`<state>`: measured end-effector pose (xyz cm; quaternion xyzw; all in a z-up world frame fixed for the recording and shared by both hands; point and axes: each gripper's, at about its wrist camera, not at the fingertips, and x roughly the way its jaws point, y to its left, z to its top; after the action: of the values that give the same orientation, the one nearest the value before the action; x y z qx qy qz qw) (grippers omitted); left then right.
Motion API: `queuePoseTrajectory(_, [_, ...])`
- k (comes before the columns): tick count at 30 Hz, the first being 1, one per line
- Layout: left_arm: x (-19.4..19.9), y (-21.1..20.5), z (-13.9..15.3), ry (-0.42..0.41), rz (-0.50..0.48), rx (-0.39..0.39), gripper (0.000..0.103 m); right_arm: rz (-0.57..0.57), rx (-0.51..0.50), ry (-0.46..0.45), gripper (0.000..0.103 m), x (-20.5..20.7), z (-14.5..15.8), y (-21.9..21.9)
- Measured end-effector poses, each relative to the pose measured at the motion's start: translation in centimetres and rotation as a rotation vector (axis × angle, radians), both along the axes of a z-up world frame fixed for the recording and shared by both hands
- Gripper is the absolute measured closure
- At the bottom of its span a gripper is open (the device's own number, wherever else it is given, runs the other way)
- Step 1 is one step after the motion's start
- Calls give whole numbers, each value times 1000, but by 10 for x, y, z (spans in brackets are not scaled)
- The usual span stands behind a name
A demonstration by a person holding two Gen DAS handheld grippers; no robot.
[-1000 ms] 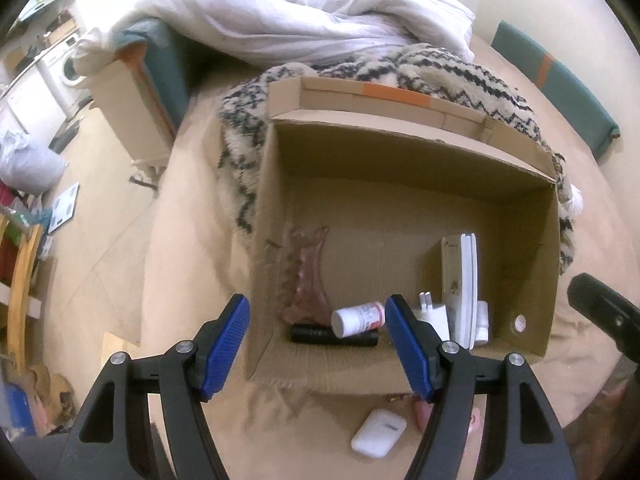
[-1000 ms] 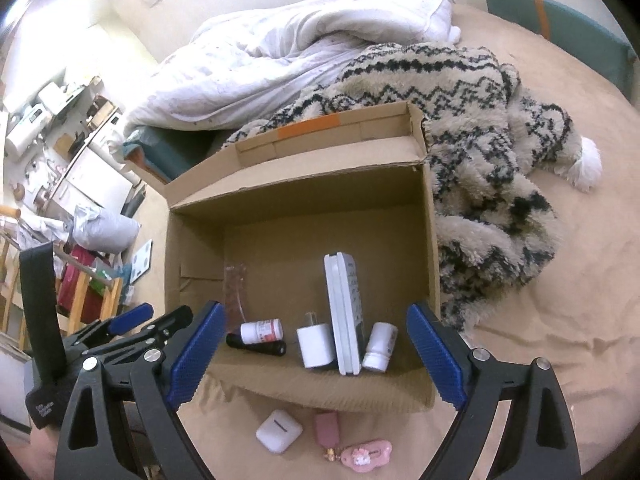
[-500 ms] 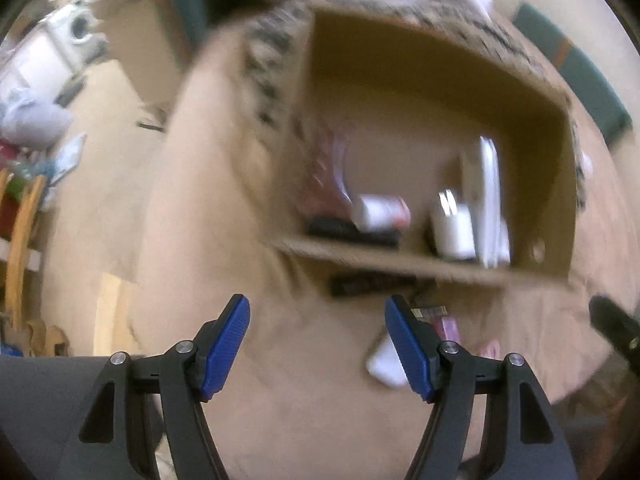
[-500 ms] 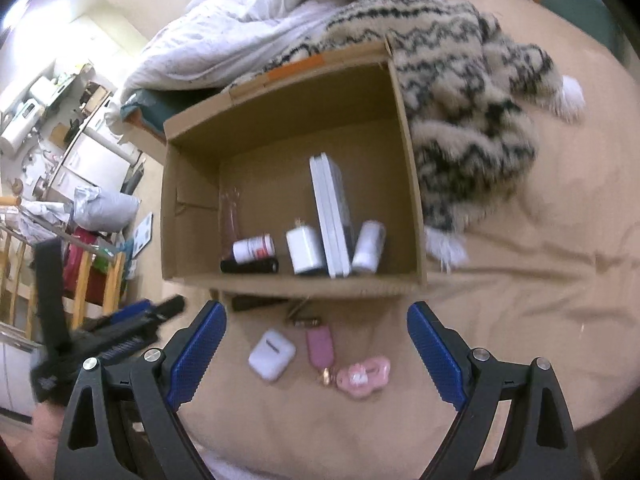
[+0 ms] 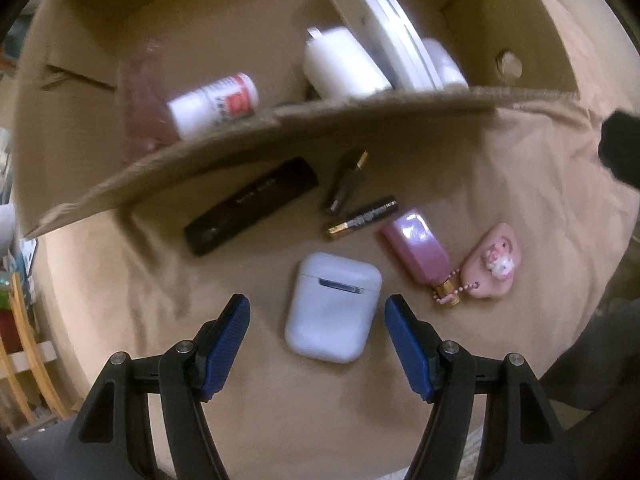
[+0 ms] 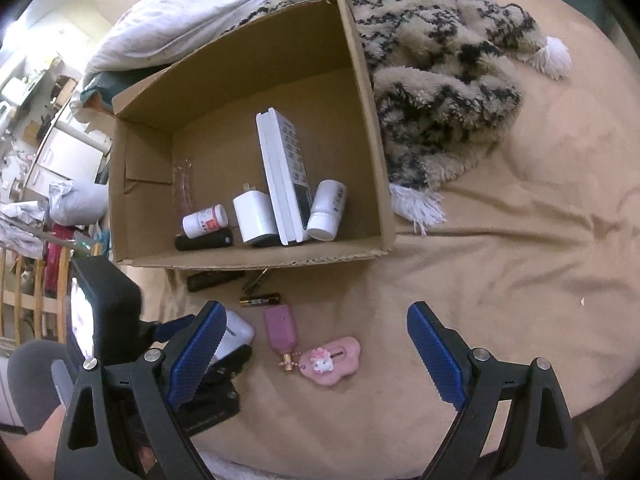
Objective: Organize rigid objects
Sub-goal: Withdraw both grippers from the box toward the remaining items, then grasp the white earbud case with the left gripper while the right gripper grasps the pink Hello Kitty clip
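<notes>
- While my left claw (image 5: 317,322) hangs low over the bed (image 5: 520,184), its blue fingers (image 5: 226,346) stand wide apart on either side of the white earbud case (image 5: 333,307), not touching it.
- My right claw (image 6: 312,356) is wide too and holds nothing; it sits higher, above the bed in front of the cardboard box (image 6: 372,160).
- Just beyond the earbud case lie a black tube (image 5: 250,206), two batteries (image 5: 362,216), a pink bottle (image 5: 416,246) and, joined to it by a bead chain, a pink cat charm (image 5: 494,266).
- Inside the box, against its near wall, I see a black cylinder (image 6: 204,240), a small pill bottle (image 6: 205,221) with a red label, a white charger plug (image 6: 254,218), a white remote (image 6: 284,184) standing on edge and a white bottle (image 6: 328,210).
- A clear pinkish item (image 6: 184,186) lies further left in the box; I cannot tell what it is.
- A patterned fleece blanket (image 6: 440,60) lies beside the box, on its right.
</notes>
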<state>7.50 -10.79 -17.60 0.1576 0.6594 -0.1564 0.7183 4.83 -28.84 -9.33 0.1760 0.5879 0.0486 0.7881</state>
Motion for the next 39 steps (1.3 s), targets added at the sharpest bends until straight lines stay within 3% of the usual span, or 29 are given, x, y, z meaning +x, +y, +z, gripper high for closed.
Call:
queuePoseTrajectory(1, [0,-1,-3,8,-3,0,36,3,-2,2,6,1,-1,1])
queuePoseTrajectory(5, [1,2,-6,28,18,-23,61,6,-9,20,6,3,-7,3])
queuePoseTrajectory(11, [-1,18,-2,-3,82,-2,62,14,-25,44,6,2,-14,2])
queuePoseTrajectory(20, [2,61,1,-44,240,50,62,99,-113,162,6,-3,-50,16])
queuePoseTrajectory(22, [4,69,-2,-37,258,47,62,116,-133,194,15,-5,-59,19])
queuePoseTrajectory(25, [7,71,-2,-50,258,55,62,130,-144,231,22,-7,-71,23])
queuePoseTrajectory(39, [26,61,-3,-47,267,60,62,236,-212,256,22,-3,-102,69])
